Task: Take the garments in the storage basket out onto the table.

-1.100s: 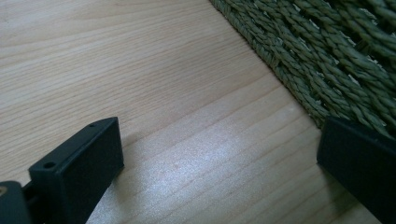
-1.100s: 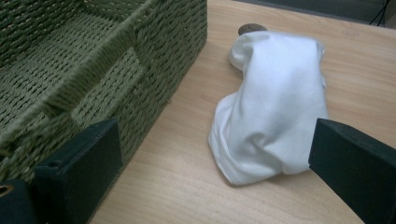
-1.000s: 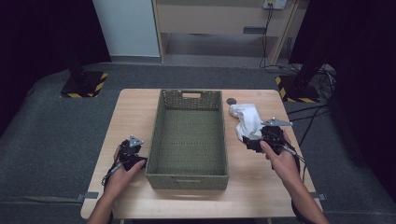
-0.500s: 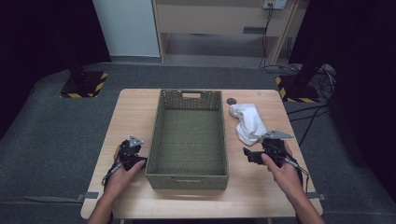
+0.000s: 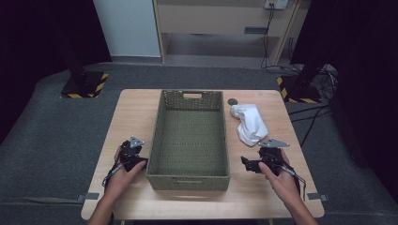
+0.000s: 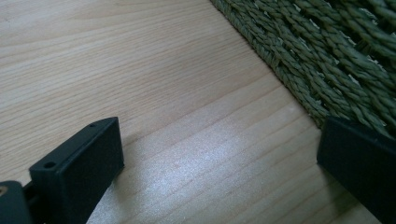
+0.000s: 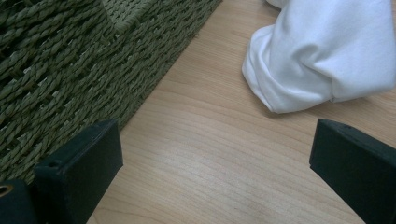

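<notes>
Right gripper (image 5: 248, 164), jaws wide, near white cloth (image 5: 249, 123) & basket (image 5: 191, 174).

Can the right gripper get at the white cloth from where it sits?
Probably yes. The right gripper has its jaws open, and bare table lies between it and the white cloth; the basket stands off to the side.

One green woven rectangular basket (image 5: 190, 136), one crumpled white cloth (image 5: 249, 123), one small dark round disc (image 5: 232, 101), one light wooden bench (image 5: 136, 112).
</notes>
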`<state>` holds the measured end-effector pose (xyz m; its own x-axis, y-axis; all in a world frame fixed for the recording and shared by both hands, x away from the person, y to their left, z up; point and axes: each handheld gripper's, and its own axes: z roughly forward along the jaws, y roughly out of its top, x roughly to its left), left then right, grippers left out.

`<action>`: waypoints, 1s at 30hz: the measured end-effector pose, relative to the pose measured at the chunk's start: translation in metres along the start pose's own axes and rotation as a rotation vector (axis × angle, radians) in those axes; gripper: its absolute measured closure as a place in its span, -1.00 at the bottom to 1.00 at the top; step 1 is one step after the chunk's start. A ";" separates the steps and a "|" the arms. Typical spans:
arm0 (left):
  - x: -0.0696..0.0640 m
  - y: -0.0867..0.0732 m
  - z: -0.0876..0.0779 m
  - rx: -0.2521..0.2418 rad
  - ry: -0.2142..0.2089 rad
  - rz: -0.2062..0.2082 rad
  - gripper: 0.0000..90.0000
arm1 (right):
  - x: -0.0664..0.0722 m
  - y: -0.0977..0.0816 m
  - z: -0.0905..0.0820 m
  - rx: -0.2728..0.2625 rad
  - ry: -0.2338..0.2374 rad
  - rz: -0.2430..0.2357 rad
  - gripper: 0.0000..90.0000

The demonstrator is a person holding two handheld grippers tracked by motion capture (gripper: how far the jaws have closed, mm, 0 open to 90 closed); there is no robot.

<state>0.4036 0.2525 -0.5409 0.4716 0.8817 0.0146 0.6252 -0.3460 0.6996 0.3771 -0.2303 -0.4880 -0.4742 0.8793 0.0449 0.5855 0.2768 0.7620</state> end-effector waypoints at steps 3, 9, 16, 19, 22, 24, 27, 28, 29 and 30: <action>0.000 0.000 0.000 0.000 0.000 0.000 -1.00 | 0.000 -0.003 0.001 0.002 0.005 0.003 -0.94; 0.000 0.000 0.000 0.000 0.000 0.000 -1.00 | 0.001 -0.011 0.000 0.012 0.012 0.007 -0.94; 0.000 0.000 0.000 0.000 0.000 0.000 -1.00 | 0.005 -0.025 0.000 0.028 0.022 0.014 -0.94; 0.000 0.000 0.000 0.000 0.000 0.000 -1.00 | 0.008 -0.030 0.000 0.036 0.025 0.011 -0.94; 0.000 0.000 0.000 0.000 0.000 0.000 -1.00 | 0.011 -0.038 0.002 0.043 0.026 0.005 -0.94; 0.000 0.000 0.000 0.000 0.000 0.000 -1.00 | 0.012 -0.041 0.003 0.042 0.025 0.009 -0.94; 0.000 0.000 0.000 0.000 0.000 0.000 -1.00 | 0.012 -0.046 0.005 0.043 0.016 0.010 -0.94; 0.000 0.000 0.000 0.000 0.000 -0.001 -1.00 | 0.013 -0.048 0.007 0.050 0.011 0.003 -0.94; 0.000 0.000 0.000 0.000 0.000 -0.001 -1.00 | 0.013 -0.048 0.007 0.050 0.011 0.003 -0.94; 0.000 0.000 0.000 0.000 0.000 0.000 -1.00 | 0.013 -0.050 0.009 0.057 0.008 -0.004 -0.94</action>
<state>0.4036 0.2525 -0.5409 0.4715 0.8818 0.0142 0.6253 -0.3456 0.6997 0.3474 -0.2292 -0.5310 -0.4820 0.8749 0.0475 0.6198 0.3022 0.7242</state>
